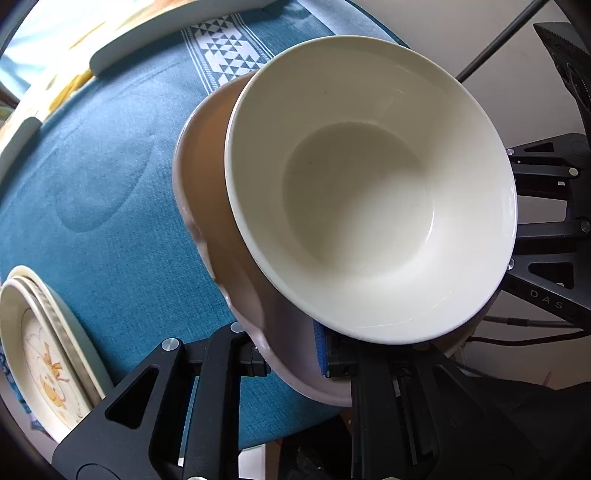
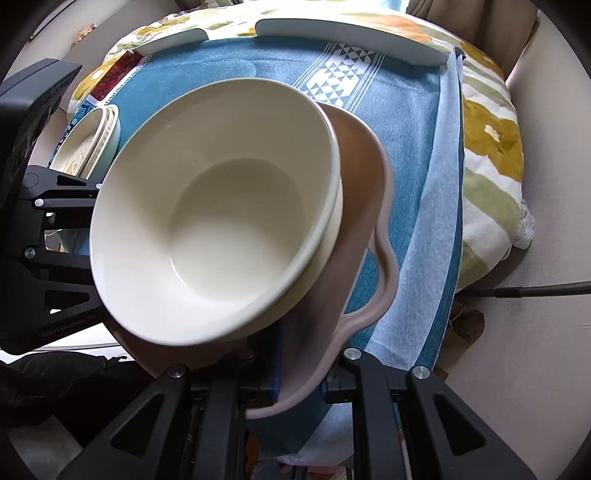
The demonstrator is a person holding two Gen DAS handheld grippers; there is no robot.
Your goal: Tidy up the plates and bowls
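Note:
A cream bowl (image 1: 369,206) sits nested inside a wider pale pink bowl with a wavy rim (image 1: 207,192). My left gripper (image 1: 291,363) is shut on the pink bowl's rim at one side. My right gripper (image 2: 299,384) is shut on the same pink rim (image 2: 384,266) at the opposite side, with the cream bowl (image 2: 221,221) in front of it. Both bowls are tilted and held above the blue cloth. The right view shows a second cream rim just under the top one. A stack of plates with a yellow drawing (image 1: 48,354) lies at the left; it also shows in the right wrist view (image 2: 88,144).
A blue cloth with a white triangle-patterned band (image 1: 110,206) covers the table. White oblong dishes (image 2: 351,35) lie along its far edge. A flowered cover (image 2: 491,140) hangs at the right. The other gripper's black body (image 1: 546,221) is at the right edge.

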